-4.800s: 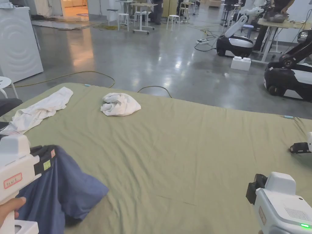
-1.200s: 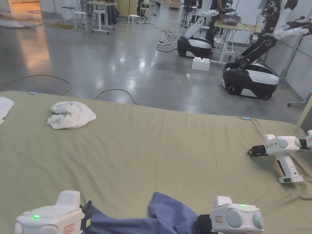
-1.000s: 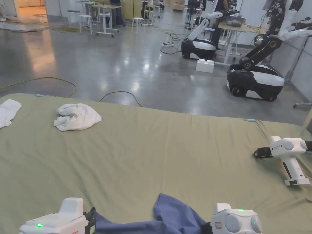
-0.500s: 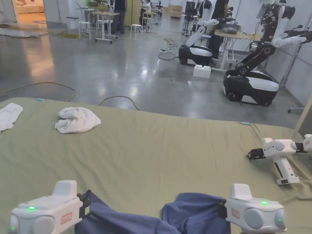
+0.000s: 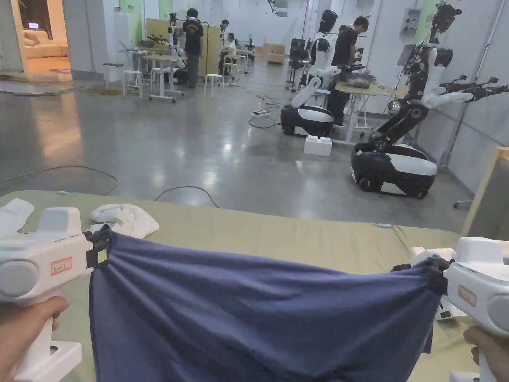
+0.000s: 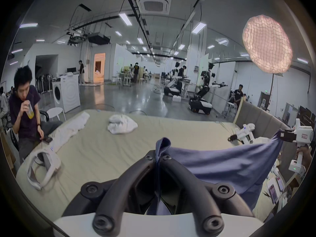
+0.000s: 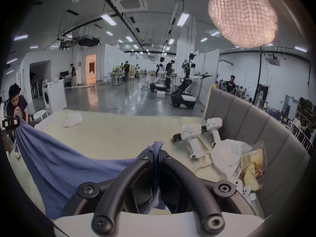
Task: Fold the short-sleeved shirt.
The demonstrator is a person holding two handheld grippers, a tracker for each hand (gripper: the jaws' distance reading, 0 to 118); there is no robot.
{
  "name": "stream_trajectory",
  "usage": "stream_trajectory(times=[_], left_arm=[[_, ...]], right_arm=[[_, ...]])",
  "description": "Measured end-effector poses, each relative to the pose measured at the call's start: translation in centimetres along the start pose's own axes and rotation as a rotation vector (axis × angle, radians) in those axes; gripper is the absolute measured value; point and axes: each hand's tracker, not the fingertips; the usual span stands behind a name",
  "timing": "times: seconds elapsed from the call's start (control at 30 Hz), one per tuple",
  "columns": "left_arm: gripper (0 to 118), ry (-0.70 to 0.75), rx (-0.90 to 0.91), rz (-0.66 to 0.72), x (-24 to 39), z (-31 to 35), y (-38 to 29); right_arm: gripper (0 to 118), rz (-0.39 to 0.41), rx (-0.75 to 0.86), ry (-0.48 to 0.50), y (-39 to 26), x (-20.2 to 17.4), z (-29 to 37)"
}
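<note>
Head view: the blue shirt hangs stretched sideways above the bed, left gripper and right gripper level at its 2 ends. Left gripper view: jaws closed on bunched cloth. Right gripper view: jaws likewise clamp the other end, so lowering looks evenly shared.

A bed in an olive sheet; a bunched white cloth lies at its far left; two spare grippers by the headboard; a plastic bag beside them.
</note>
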Motion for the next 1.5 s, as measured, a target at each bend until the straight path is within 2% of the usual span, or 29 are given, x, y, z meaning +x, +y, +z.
stream_trajectory(times=[0.13,0.6,0.83,1.13,1.5], left_arm=[[0,-0.007,0.042,-0.013,0.6,-0.1,4.1],[0,0.019,0.147,-0.032,1.9,-1.5,17.1],[0,0.036,0.195,-0.039,2.0,-1.2,21.1],[0,0.049,0.212,-0.049,1.4,-1.7,19.1],[0,0.041,0.124,-0.041,0.8,-1.3,8.5]], right_arm=[[3,-0.025,0.076,0.022,3.7,0.5,0.7],[3,-0.002,0.249,-0.034,17.4,-0.5,2.3],[3,0.024,0.306,-0.051,22.3,-0.4,2.9],[3,0.054,0.299,-0.064,21.0,-0.8,2.2],[3,0.068,0.194,-0.059,11.2,-2.2,2.5]])
